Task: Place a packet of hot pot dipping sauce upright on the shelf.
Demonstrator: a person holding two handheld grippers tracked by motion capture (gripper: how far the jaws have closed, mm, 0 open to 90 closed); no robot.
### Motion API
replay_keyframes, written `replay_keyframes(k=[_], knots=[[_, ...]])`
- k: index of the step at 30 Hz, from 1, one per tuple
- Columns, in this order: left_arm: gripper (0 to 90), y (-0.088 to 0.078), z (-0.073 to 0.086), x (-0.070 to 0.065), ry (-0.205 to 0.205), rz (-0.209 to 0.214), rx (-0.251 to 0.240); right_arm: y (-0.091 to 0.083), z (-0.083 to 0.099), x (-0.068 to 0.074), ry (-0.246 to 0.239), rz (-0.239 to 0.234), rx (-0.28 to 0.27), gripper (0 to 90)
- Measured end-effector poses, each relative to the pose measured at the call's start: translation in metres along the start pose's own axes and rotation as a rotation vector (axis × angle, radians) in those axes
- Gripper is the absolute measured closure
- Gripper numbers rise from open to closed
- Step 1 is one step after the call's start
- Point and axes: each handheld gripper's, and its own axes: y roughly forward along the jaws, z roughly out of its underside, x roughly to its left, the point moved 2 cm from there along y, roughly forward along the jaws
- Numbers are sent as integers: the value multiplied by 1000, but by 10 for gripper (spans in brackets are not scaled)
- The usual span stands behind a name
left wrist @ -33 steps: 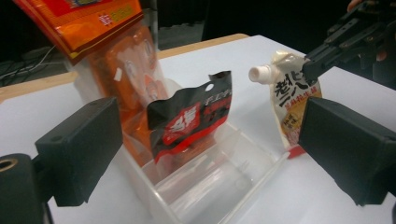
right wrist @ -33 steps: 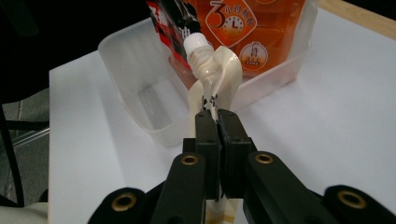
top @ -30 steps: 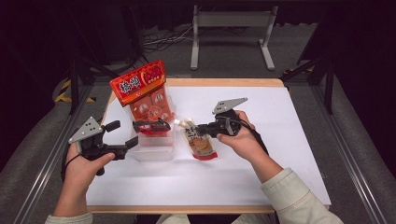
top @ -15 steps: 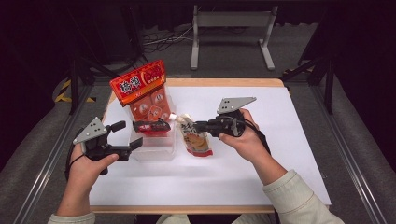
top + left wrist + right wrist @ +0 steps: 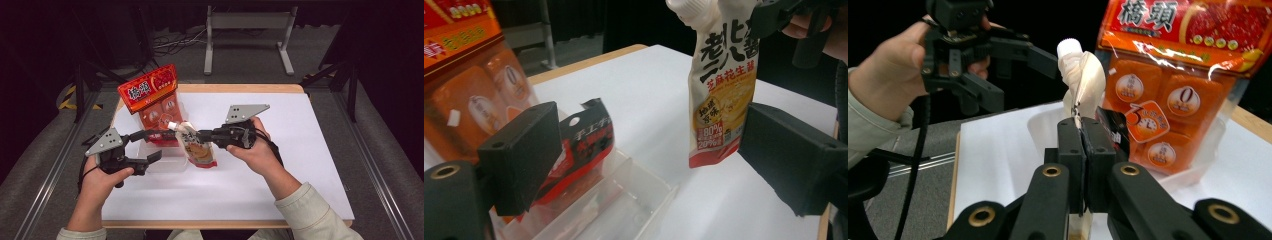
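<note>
A white and orange sauce pouch (image 5: pixel 196 148) with a white screw cap hangs by its upper part from my right gripper (image 5: pixel 201 135), whose jaws are shut on it. The right gripper view shows the pouch (image 5: pixel 1081 75) rising from the closed jaws of this gripper (image 5: pixel 1081 142). My left gripper (image 5: pixel 152 145) stands open over a clear plastic box (image 5: pixel 167 162), left of the pouch. In the left gripper view, its gripper (image 5: pixel 654 160) has wide jaws with nothing between them; the pouch (image 5: pixel 719 90) dangles beyond them, its lower edge close to the table.
A big orange snack bag (image 5: pixel 152 95) stands upright at the back of the clear box (image 5: pixel 624 210). A small red and black packet (image 5: pixel 586 142) leans inside the box. The white mat (image 5: pixel 300 165) covers the table; dark floor and a metal stand lie beyond.
My right gripper has risen and drifted left with the pouch, which now hangs more upright. The left gripper has hardly moved.
</note>
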Motion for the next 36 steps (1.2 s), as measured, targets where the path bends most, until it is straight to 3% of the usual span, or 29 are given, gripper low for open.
replay_keyframes(k=[11,17,26,32,36], knots=[[132,15,-4,-11,10,86,-15,0,-8,12,-33,-31,-41,892],[170,24,-6,-18,-18,177,-35,2,-10,15,-38,-48,-48,892],[277,36,-6,-25,-21,236,-45,7,-10,20,-49,-63,-52,892],[387,45,-5,-31,4,264,-22,9,-11,21,-56,-61,-64,892],[407,47,-3,-31,-20,272,-30,9,-11,21,-57,-59,-72,892]])
